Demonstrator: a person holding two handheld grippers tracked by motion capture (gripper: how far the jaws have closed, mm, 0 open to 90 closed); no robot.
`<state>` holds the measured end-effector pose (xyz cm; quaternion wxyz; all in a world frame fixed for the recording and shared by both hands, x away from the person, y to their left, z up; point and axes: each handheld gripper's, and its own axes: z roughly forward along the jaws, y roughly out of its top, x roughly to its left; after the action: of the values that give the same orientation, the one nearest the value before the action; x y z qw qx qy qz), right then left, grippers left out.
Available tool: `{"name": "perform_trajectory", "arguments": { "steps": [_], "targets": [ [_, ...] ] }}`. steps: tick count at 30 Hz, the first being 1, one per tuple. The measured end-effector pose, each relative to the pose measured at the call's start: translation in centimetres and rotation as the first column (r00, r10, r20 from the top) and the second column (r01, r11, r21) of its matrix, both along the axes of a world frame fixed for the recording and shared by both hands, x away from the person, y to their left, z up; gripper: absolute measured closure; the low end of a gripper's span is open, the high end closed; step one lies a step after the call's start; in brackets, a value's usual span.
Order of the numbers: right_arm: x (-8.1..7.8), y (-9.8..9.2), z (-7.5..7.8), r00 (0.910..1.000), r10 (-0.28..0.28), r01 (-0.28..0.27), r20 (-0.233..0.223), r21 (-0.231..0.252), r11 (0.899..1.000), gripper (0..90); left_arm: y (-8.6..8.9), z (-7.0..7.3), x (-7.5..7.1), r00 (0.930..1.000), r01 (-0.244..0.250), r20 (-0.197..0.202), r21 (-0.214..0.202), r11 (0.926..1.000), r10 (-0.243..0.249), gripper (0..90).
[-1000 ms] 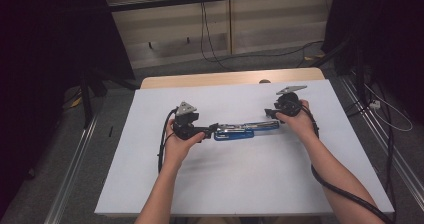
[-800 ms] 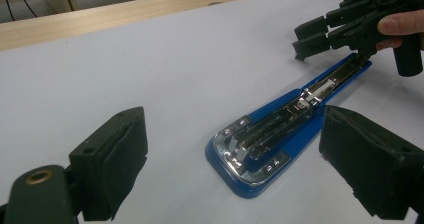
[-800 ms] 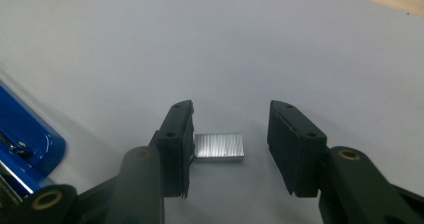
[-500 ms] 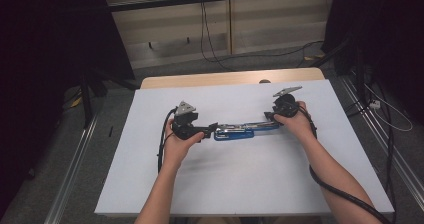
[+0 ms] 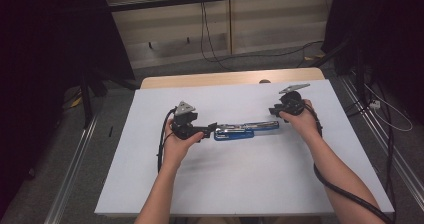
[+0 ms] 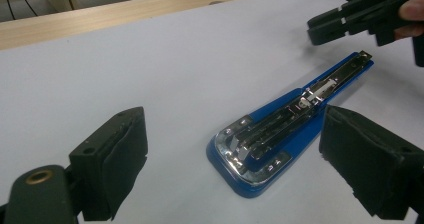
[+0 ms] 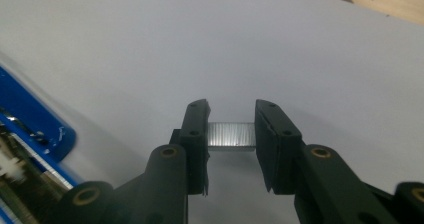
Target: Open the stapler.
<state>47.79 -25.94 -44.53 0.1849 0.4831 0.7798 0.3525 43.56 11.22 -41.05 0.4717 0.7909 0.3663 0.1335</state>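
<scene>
While closing, staples between jaws

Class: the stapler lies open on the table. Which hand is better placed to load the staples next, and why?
The right. Its gripper has just closed on the staples, right beside the stapler's narrow end. The left gripper stands open and empty around the wide end.

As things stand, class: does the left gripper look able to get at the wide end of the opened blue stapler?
Probably yes. The left gripper has its jaws wide open, with the stapler's wide end lying on the bare white table just ahead of them, nothing between.
</scene>
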Motion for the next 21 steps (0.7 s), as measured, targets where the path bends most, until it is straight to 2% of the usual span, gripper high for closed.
{"name": "perform_trajectory", "arguments": {
  "steps": [3,7,11,14,16,21],
  "targets": [
    [-1.0,-0.7,1.4,0.9996,0.009,-0.009,0.025,0.008,1.000,68.2,0.1,0.0,0.0,1.0000,-0.004,0.001,-0.002,1.0000,0.004,12.2],
    [-3.1,-1.2,3.3,0.9978,0.041,-0.042,0.051,0.017,0.999,68.2,0.1,0.1,-0.1,1.0000,-0.005,0.004,0.001,1.0000,0.005,12.2],
    [-5.7,-1.1,4.4,0.9925,0.104,-0.105,0.063,0.003,0.995,68.2,-0.1,0.2,-0.2,1.0000,0.001,0.003,0.000,1.0000,-0.001,12.2],
    [-7.8,-0.9,4.7,0.9861,0.152,-0.152,0.067,-0.009,0.988,68.2,-0.2,0.1,-0.3,1.0000,0.004,0.001,0.003,1.0000,-0.004,12.2],
    [-8.9,-0.7,4.5,0.9818,0.179,-0.180,0.062,0.003,0.984,68.2,-0.2,0.1,-0.4,0.9999,0.013,0.001,0.022,0.9997,-0.013,12.2],
    [-11.7,0.6,3.3,0.9686,0.246,-0.244,0.037,-0.049,0.968,68.2,-0.4,0.2,-0.7,0.9996,0.027,0.000,0.027,0.9993,-0.027,11.6]
  ]
}}
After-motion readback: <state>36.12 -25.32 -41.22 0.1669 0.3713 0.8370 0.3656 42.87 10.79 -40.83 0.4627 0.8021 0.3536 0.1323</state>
